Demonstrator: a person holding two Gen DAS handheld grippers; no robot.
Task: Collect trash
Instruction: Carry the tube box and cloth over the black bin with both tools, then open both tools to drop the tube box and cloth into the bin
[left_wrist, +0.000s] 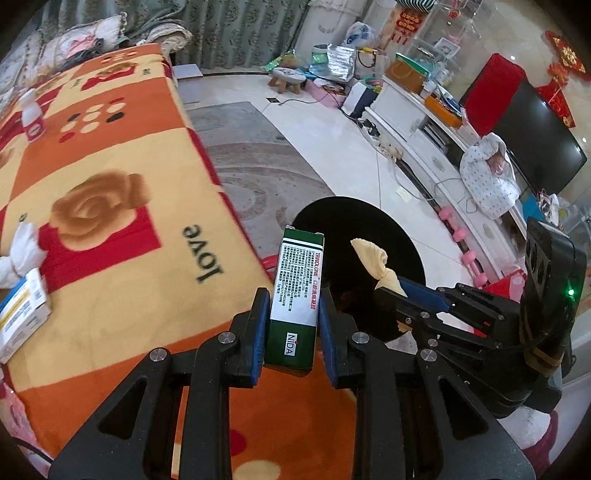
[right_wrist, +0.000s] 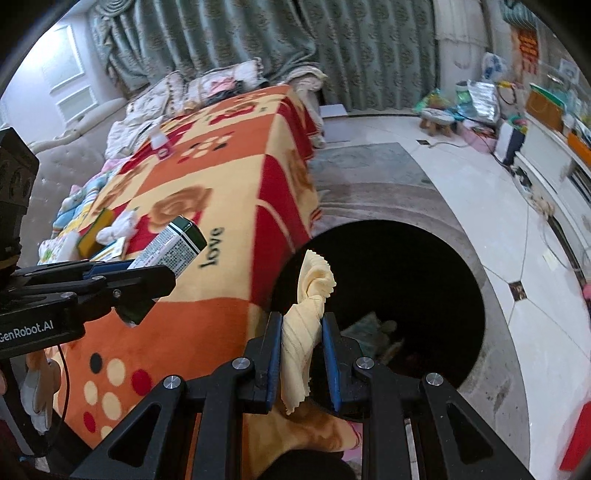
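Right now both grippers tilt steeply downward, side by side near the edge of the blanket-covered table (left_wrist: 110, 177). The left gripper (left_wrist: 293, 315) has its blue pads clamped against the two long sides of a green and white box (left_wrist: 295, 295); the box stands upright between them, its far end sticking out past the fingertips toward 12 o'clock. From the right wrist view the same box (right_wrist: 173, 245) shows at 9 o'clock, poking up and rightward out of the left gripper (right_wrist: 155, 275), over the blanket's "love" lettering.

The right gripper (right_wrist: 301, 363) is closed narrowly on a pale yellow cloth (right_wrist: 303, 332). The cloth is pinched between the pads, its twisted upper part rising beyond the fingertips and a loose end hanging below them. In the left wrist view this cloth (left_wrist: 373, 264) sits at 3 o'clock from the box, knotted at the tip of the right gripper (left_wrist: 391, 291).

Beyond both fingertips lies the round black bin (right_wrist: 424, 266), its dark opening on the floor just beside the table's edge, with some rubbish dimly visible inside. A small white bottle (left_wrist: 31, 116) stands on the blanket at 10 o'clock, well apart.
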